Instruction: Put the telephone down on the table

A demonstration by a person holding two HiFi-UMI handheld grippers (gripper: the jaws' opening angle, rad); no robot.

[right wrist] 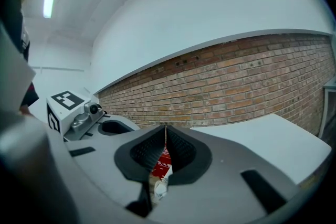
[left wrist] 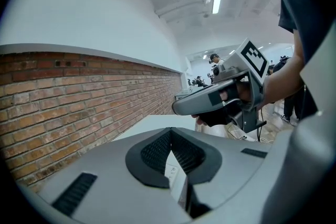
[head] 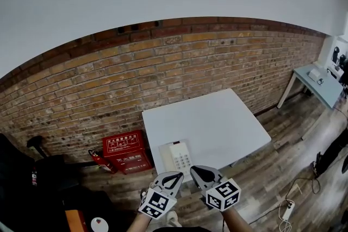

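A white telephone [head: 178, 158] with a keypad lies flat on the white table [head: 228, 117], at its near left corner. Both grippers hover just short of that table edge, pointing toward the phone. The left gripper [head: 175, 175] is shut with nothing between its jaws; the right gripper [head: 197, 171] beside it is shut and empty too. In the left gripper view the closed jaws [left wrist: 171, 132] meet over a sliver of the phone [left wrist: 173, 173], and the right gripper [left wrist: 210, 101] shows ahead in a gloved hand. In the right gripper view the jaws [right wrist: 165, 129] touch, with the table [right wrist: 262, 139] to the right.
A brick wall [head: 163, 62] runs behind the table. A red fire-equipment box [head: 126, 152] and an extinguisher [head: 100, 161] stand on the floor to the left. A grey table [head: 321, 87] is at far right. Cables and a power strip [head: 288, 209] lie on the wooden floor.
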